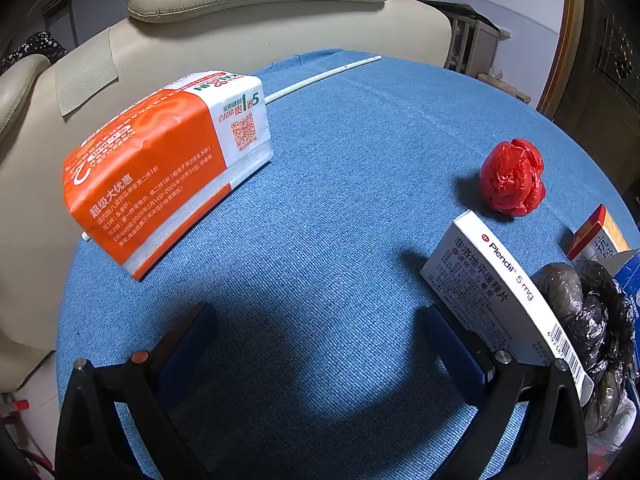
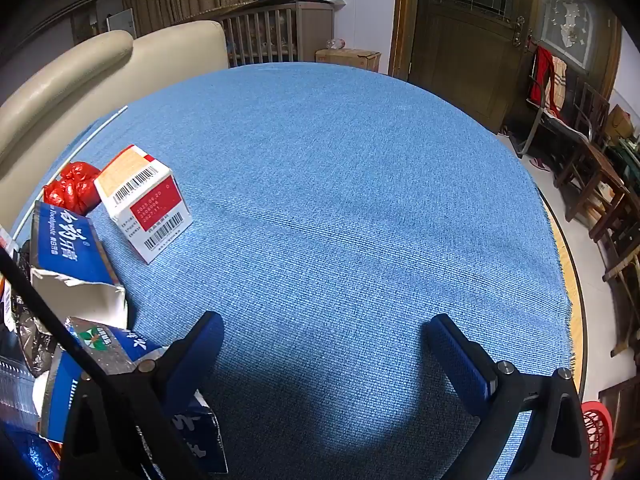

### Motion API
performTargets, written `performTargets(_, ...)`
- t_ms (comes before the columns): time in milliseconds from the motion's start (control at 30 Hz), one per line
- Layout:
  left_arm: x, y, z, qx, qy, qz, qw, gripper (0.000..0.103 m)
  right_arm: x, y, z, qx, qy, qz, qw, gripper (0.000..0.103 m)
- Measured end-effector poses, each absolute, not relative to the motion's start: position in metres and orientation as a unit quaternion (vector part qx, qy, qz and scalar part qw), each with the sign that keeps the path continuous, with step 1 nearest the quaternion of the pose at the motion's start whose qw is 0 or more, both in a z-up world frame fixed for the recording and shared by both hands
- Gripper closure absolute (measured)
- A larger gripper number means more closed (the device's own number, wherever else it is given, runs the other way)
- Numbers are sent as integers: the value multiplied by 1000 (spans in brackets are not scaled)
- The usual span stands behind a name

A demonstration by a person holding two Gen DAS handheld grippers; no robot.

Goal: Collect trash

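Both my left gripper [image 1: 320, 344] and right gripper [image 2: 324, 354] gape wide, empty, over the round woven blue tablecloth [image 1: 340, 200]. Crumpled red plastic bag [image 1: 512, 178] near its right edge; glossy orange paper bag [image 1: 160, 168] at its left edge.

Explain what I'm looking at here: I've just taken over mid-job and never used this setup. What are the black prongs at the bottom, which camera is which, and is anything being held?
The prongs are two hand-held grippers, each carrying its own camera looking along its fingers. One picture is from the left gripper, the other from the right gripper. Both are open and hold nothing.

Below them is a round table with a blue cloth. On it lie an orange and white bag, a red plastic wad, a white pill box, a crumpled black bag, a red and white box, torn blue cartons and a thin white stick.
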State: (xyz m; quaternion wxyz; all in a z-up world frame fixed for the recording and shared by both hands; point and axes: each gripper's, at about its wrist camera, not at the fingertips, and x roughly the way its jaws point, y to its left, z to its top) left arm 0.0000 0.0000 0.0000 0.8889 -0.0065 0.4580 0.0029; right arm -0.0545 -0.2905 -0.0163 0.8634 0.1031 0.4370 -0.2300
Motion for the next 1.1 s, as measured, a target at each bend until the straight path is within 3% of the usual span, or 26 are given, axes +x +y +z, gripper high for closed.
performTargets(300,1,1,2,17,467,-23,884,0,-54,-291,-16,103,437,-228,864,0)
performTargets(433,-5,12,25,35,436,-22,899,0,-58,-299,-12,107,453,-213,859,0)
performTargets(533,-16,18,47,46,413,-21,909,0,-77,-310,11,121,414,-225,874,0)
performTargets(800,-80,15,95,52,392,-68,916,0,-151,-298,77,146,355,-196,902,0)
performTargets(1100,-180,-14,109,36,395,-136,908,0,-231,-224,80,162,339,-147,915,0)
